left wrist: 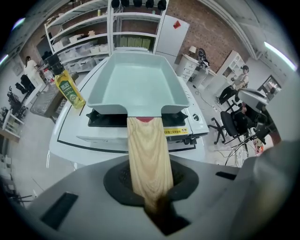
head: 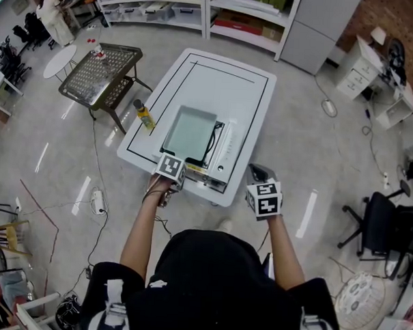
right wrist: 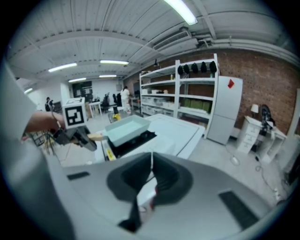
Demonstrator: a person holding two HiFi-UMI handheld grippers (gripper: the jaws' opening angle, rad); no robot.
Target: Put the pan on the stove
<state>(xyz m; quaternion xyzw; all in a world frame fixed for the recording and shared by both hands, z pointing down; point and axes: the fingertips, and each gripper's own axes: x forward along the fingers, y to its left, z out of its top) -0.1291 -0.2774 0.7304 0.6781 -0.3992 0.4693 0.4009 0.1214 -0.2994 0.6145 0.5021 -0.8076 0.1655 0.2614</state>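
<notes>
Resting on the stove, mostly hidden beneath it, the pan lies at 12 o'clock from the left gripper; its handle end sinks into shadow between slightly parted jaws. The right gripper, at 3 o'clock, is closed and empty; its tips are blurred.

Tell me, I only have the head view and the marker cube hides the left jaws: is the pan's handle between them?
Observer: Yes. In the left gripper view the wooden handle runs straight into the left gripper; whether the pads press on it I cannot tell.
Operator: Is it set down?
Observer: From the right gripper view the pan looks set on the black stove, level.
Operator: And the other side?
Observer: The right gripper has its jaws together, nothing between them.
</notes>
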